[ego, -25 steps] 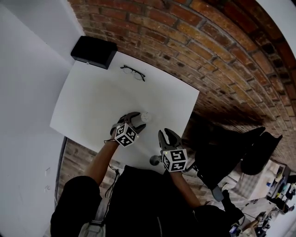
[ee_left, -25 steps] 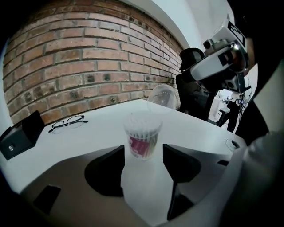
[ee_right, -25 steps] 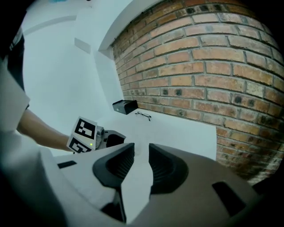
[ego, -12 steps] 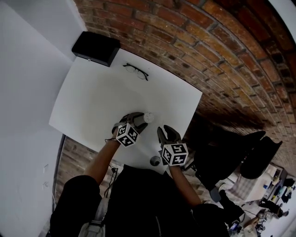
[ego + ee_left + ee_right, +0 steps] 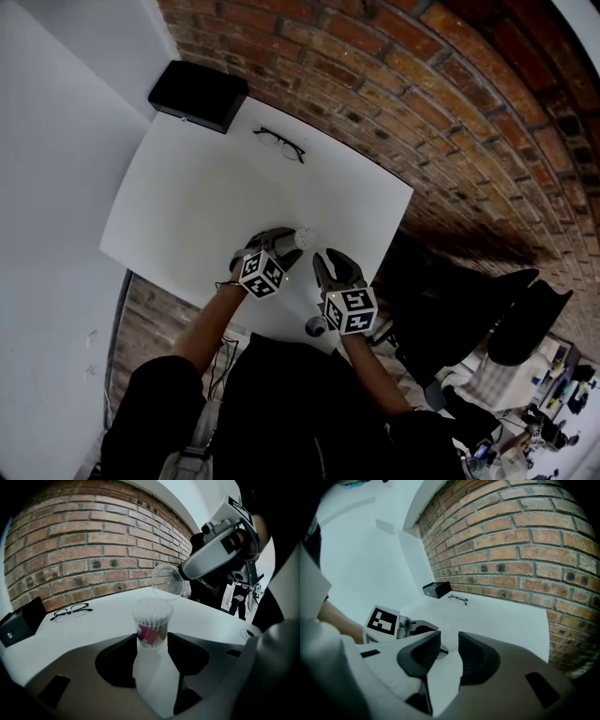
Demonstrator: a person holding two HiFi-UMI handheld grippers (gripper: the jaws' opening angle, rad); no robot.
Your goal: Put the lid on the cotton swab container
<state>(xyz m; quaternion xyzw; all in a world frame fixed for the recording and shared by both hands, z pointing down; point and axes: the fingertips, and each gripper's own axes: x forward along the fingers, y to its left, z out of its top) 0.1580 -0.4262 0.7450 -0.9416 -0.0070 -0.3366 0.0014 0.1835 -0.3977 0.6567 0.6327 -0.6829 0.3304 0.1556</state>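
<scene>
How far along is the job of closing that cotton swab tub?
Done: the left gripper has its jaws on the open cotton swab container. In hand: the right gripper holds the clear lid, apart from it. Left: setting the lid on top.

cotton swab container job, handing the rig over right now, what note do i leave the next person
Left gripper: jaws closed on the sides of the cotton swab container, which stands upright on the table, open and full of swabs.
Right gripper: jaws pinch the clear lid by its rim. The lid is in the air just past the container's top, tilted on edge.
Done: container steadied, lid in hand and close by.
Left: level the lid over the container's mouth, press it on, then release both.
</scene>
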